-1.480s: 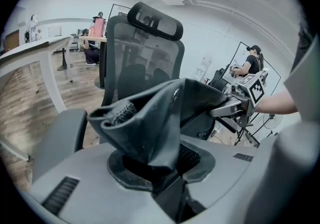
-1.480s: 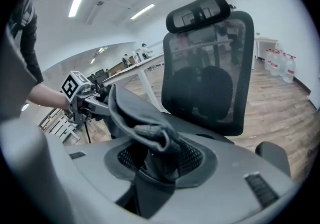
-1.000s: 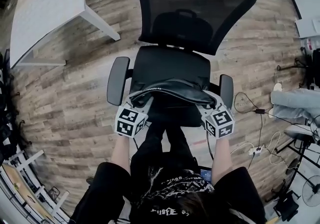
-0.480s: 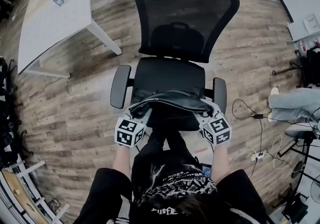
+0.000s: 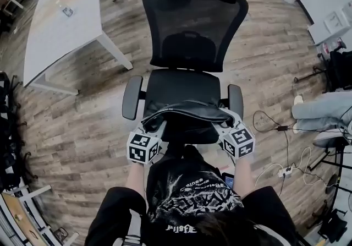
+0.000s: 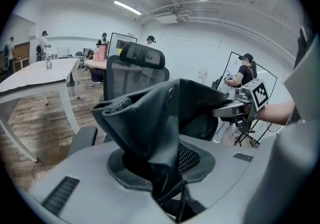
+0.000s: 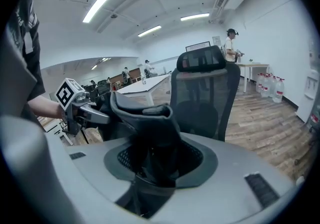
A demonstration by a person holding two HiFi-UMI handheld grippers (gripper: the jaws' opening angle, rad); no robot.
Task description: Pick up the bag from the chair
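Left claw (image 5: 158,126): pinching bag (image 5: 187,111) edge.
Right claw (image 5: 224,125): pinching the other edge.
Progress: bag apparently clear of chair (image 5: 184,82), centre frame; carrying off remains.

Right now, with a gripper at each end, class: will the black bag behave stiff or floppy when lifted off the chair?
Probably floppy: the bag crumples into folds where the left gripper pinches it. Its middle would likely sag between that and the right gripper. Its smooth, faintly shiny skin might slip, so grip firmly.
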